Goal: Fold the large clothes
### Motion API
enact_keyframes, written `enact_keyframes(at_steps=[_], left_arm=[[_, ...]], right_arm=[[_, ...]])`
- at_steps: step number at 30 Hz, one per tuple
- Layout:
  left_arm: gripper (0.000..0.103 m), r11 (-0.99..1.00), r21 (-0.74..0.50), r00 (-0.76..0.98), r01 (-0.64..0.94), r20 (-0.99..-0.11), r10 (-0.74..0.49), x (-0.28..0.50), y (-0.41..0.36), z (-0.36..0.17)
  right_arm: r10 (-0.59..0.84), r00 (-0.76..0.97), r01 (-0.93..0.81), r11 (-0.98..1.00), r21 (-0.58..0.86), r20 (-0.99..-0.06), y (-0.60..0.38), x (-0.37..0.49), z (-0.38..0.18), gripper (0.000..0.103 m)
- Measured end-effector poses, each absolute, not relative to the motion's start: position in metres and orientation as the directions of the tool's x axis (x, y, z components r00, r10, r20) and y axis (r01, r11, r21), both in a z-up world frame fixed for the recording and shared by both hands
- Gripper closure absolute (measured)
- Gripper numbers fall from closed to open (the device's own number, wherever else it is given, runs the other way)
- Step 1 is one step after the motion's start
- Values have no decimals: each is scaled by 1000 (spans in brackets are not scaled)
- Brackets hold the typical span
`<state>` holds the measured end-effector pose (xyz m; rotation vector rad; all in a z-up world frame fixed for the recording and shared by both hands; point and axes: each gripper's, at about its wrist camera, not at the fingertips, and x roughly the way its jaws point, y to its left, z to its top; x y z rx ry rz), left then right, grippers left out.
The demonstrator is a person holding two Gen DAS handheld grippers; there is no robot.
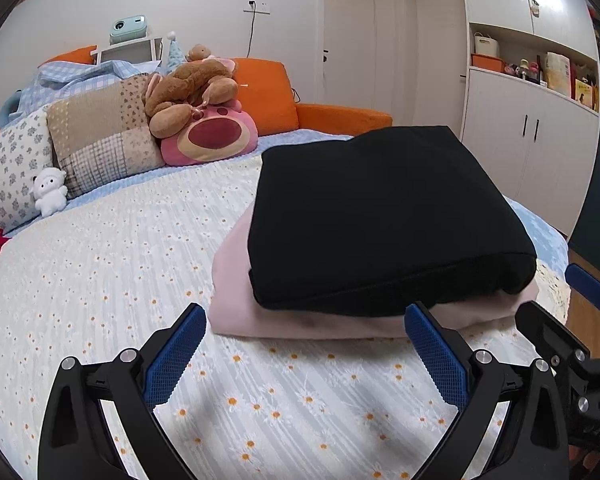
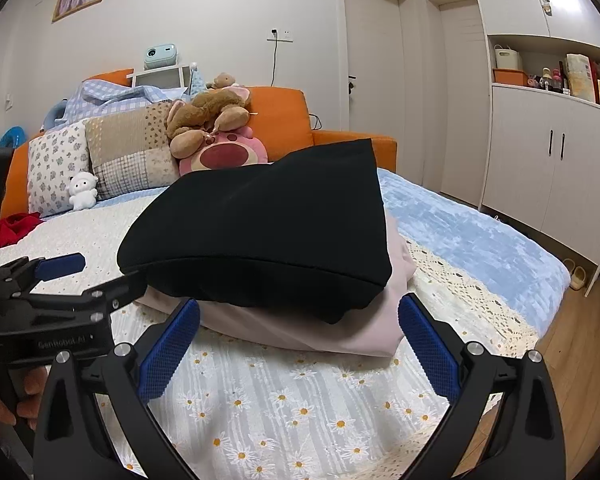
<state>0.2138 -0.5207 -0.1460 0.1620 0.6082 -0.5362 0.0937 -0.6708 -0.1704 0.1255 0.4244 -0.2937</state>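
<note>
Both my grippers empty, jaws spread wide. Left gripper (image 1: 305, 354) sits low centre of its frame, just short of the stack; right gripper (image 2: 299, 346) same in its own frame. Nothing pinched by either

Black folded garment (image 1: 384, 216) lies square on top of the pink folded garment (image 1: 236, 304), mid-frame, both resting on the daisy-print bedspread (image 1: 120, 280). Pink one sticks out on the left and along the near edge, so it's the wider base – looks stacked big-under-small for stability

In the right view my left gripper shows at the left edge, its nose right at the stack's near-left corner; can't tell if it touches

Judgement: both pieces look fully folded and stacked. Jaws spread on either side of the near edge, so either I've let go or I'm lined up to shift the pile

Red cloth (image 2: 18, 226) at left edge, well apart, looks unfolded – probably the next item
</note>
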Motion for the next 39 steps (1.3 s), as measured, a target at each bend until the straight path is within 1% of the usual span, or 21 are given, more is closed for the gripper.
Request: enact_keyframes(at_steps=[7, 13, 19, 33, 39], left_arm=[[2, 846, 16, 697, 534, -575, -429, 205, -526, -146], [2, 841, -6, 689, 540, -570, -447, 207, -522, -143], [2, 843, 0, 699, 537, -560, -445, 207, -523, -139], [2, 834, -11, 679, 552, -573, -458, 203, -533, -146], [2, 844, -11, 683, 536, -582, -441, 205, -534, -151]], right_arm=[[-250, 870, 304, 951, 63, -424, -671, 93, -170, 5], [-248, 874, 302, 951, 68, -417, -673, 94, -171, 5], [-249, 875, 301, 951, 63, -415, -674, 95, -169, 5], [-244, 869, 307, 948, 83, -430, -679, 94, -178, 5], [-244, 870, 305, 949, 80, -428, -682, 99, -179, 5]])
